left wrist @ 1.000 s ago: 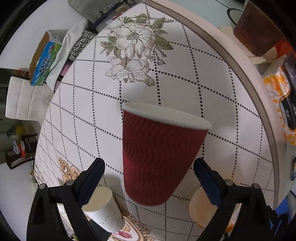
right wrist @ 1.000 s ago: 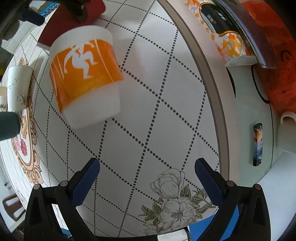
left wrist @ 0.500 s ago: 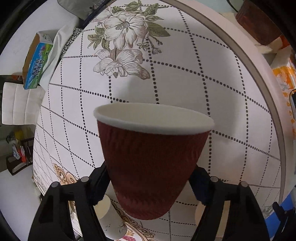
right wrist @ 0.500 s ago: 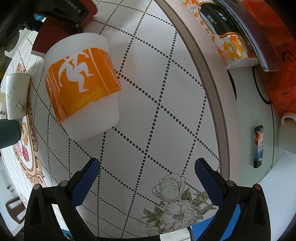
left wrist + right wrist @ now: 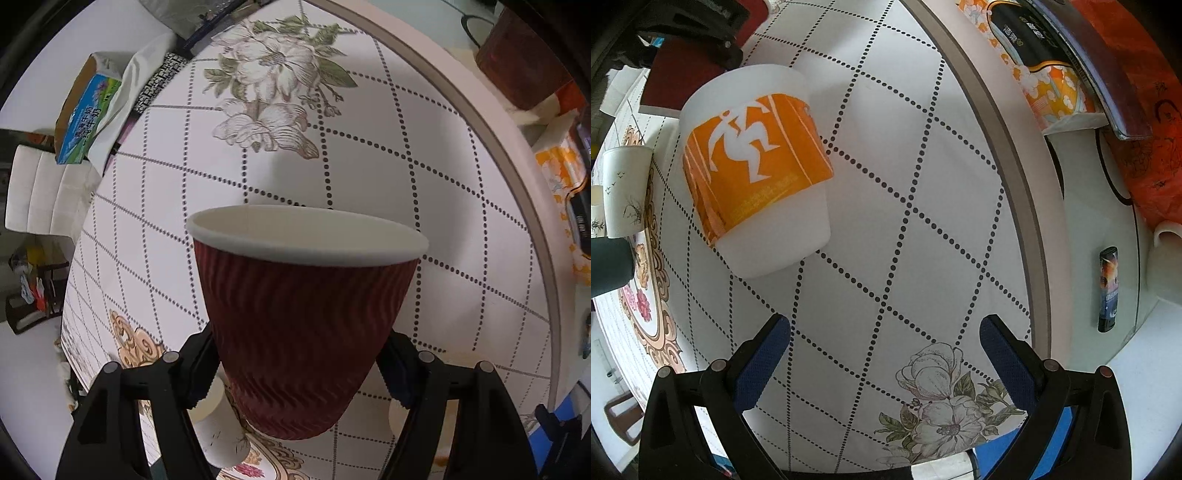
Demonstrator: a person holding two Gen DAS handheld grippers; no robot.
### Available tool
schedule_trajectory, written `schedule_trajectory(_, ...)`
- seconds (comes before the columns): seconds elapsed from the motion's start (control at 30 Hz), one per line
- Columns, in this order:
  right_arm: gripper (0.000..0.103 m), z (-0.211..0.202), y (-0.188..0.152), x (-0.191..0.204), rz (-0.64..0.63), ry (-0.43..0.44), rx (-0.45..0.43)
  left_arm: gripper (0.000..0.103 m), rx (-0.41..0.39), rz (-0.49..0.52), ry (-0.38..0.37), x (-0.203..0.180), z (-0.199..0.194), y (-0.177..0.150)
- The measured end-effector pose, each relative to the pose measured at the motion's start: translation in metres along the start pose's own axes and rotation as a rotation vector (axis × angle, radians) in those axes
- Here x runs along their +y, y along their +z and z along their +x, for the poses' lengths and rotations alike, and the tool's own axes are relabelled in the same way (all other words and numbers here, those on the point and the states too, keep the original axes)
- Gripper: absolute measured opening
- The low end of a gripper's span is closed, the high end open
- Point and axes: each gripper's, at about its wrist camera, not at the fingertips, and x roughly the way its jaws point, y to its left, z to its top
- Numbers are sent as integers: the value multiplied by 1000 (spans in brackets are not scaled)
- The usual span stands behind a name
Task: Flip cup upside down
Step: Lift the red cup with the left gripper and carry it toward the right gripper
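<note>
Red ribbed paper makes up the cup [image 5: 306, 332] that fills the middle of the left wrist view. The left gripper [image 5: 299, 365] is squeezed onto its lower half, one finger pressed on each side. I think it holds low so the white rim stays free and the cup can be turned over. The cup is upright now, mouth up, and it seems to be lifted off the surface [image 5: 443, 206], though its bottom edge covers the spot below, so I cannot be sure. The finger pads are hidden behind the cup wall. A small white cup [image 5: 221, 428] peeks out below, partly covered. A blue and green box [image 5: 85, 122] sits far off at the edge.

In the right wrist view, the right gripper [image 5: 882, 365] holds nothing and its blue fingers [image 5: 761, 365] are wide apart over the dotted cloth. It is probably just waiting. An orange and white cup [image 5: 757, 166] stands near it, bottom side up. The red cup [image 5: 668, 81] shows only as a dark red patch in the top corner, with the other gripper's black frame in front of it. A white cup with birds [image 5: 626, 192] is cut off at the left edge. A dark thing below it is too cut off to name.
</note>
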Motion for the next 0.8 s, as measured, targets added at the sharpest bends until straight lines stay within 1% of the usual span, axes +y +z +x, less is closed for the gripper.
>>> schedule_trajectory(0.17,103,-5,-6,8,-6,11,-3,72,-15,-20,3,5,-19,-10)
schedule_trajectory(0.33,103,-16,-13,13,-13,23,-8,72,-19,-63,-24,13,-36,-27)
schedule_trajectory(0.47,103,-23,-23,12,-19,28,-14,72,-40,-94,-44,15,-52,-45)
schedule_trajectory(0.6,103,-31,-32,6,-30,24,-21,72,-43,-134,-76,16,-66,-71)
schedule_trajectory(0.7,103,-41,-47,3,-39,15,-32,72,-52,-162,-95,15,-74,-94)
schedule_trajectory(0.8,103,-49,-61,2,-42,4,-46,72,-58,-193,-135,17,-78,-121)
